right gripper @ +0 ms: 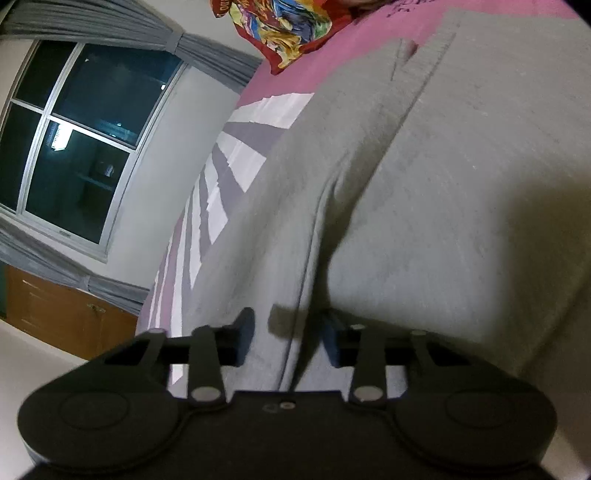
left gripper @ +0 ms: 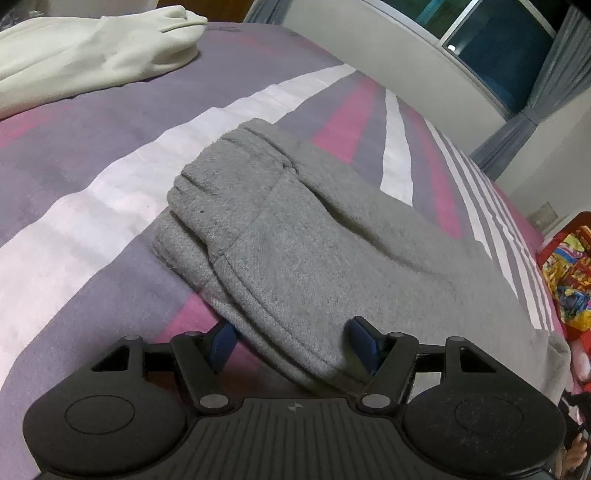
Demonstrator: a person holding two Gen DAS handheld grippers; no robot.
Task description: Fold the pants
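Note:
Grey sweatpants (left gripper: 295, 229) lie folded on a striped purple, pink and white bedspread (left gripper: 92, 166), the ribbed waistband toward the far left. My left gripper (left gripper: 293, 338) stands open at the pants' near folded edge, and the cloth runs between its blue-padded fingers (left gripper: 364, 339) without being pinched. In the right wrist view the same grey pants (right gripper: 443, 184) fill most of the picture. My right gripper (right gripper: 290, 334) hovers low over them with its jaws apart, and a seam of the cloth passes under the gap. That view is rolled sideways and a little blurred.
A cream-white garment (left gripper: 92, 48) lies at the bed's far left. A bright red and yellow patterned cloth (left gripper: 569, 273) sits at the bed's right edge, and the same patterned cloth (right gripper: 288, 26) shows in the right wrist view. Beyond the bed are a dark window (right gripper: 81, 140) with grey curtains and a wooden cabinet (right gripper: 55, 314).

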